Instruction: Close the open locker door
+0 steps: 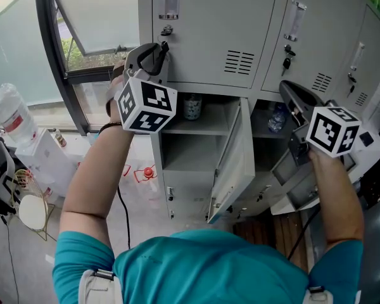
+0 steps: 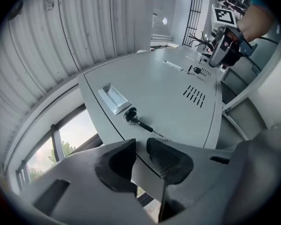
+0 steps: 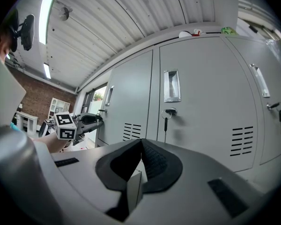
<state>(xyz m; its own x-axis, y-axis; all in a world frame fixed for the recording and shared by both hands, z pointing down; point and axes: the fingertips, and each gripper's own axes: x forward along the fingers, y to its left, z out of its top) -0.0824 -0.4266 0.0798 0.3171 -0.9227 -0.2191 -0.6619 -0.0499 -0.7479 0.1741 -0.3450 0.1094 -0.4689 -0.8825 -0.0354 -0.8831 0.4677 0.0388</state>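
Left arm: the left forearm (image 1: 92,170) is raised in front of the lockers, beside the window (image 1: 82,18). It carries the left gripper (image 1: 153,54) up to the closed upper door (image 1: 209,24). The gripper is rolled to one side, so the lockers appear tilted in the left gripper view. Its jaws stand a narrow gap apart with nothing between them. The tips lie just below the key (image 2: 147,125) that hangs from the lock of that door. Contact with the key cannot be confirmed.

Right arm: the right forearm (image 1: 334,189) is raised on the right side. It holds the right gripper (image 1: 291,95) roughly level, pointed at the closed doors of the upper row. The jaws are closed tip to tip and hold nothing.

Task item: the open locker door (image 1: 235,163) belongs to the compartment below the closed upper door, between the two arms. It swings outward toward the person. Neither gripper touches it. A shelf (image 1: 196,130) inside the compartment carries a jar (image 1: 192,106).
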